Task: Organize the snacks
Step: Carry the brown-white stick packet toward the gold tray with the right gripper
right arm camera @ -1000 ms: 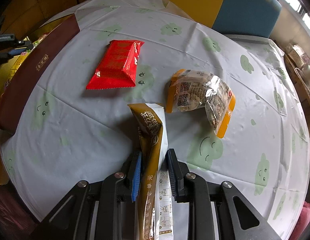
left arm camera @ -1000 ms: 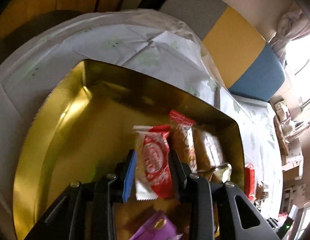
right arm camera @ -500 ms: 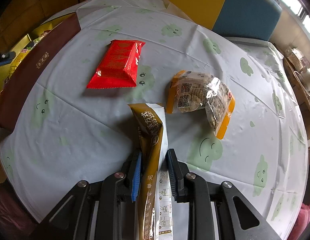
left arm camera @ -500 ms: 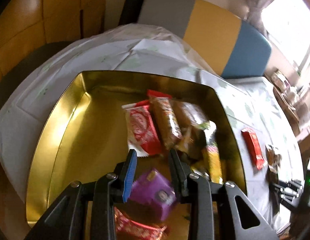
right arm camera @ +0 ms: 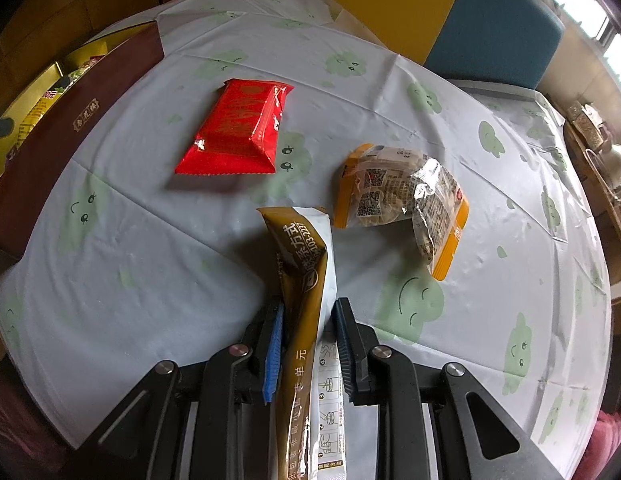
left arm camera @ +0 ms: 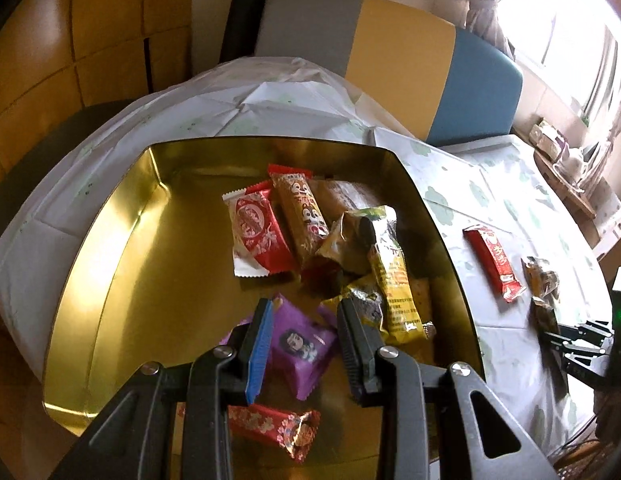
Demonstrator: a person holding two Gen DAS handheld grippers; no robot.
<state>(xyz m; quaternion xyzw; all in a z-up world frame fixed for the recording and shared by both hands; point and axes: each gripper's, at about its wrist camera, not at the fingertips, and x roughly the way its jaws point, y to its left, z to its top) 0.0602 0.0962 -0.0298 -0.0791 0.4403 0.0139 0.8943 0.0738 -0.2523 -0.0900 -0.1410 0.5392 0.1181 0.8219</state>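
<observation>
- Left wrist view: the left gripper [left arm camera: 304, 322] is seen held above a gold tin [left arm camera: 110, 248], its fingers spread with nothing between them; a purple packet [left arm camera: 304, 350] is seen lying below the gap, on the tin's floor.
- A red-and-white wrapper [left arm camera: 258, 236], an orange-brown bar [left arm camera: 304, 216] and a yellow packet [left arm camera: 394, 276] are shown heaped toward the tin's right half, with a red patterned sweet [left arm camera: 276, 426] nearest the camera.
- Right wrist view: the right gripper [right arm camera: 306, 316] is shown pinching a long brown-and-white sachet [right arm camera: 306, 264], which is held upright above the table [right arm camera: 150, 264].
- A red packet [right arm camera: 238, 128] is seen lying flat on the cloud-print cloth, well apart from the sachet; a clear orange-edged packet [right arm camera: 406, 196] is seen just right of the sachet's tip.
- The tin's dark red outer wall [right arm camera: 66, 140] is seen at the table's left edge.
</observation>
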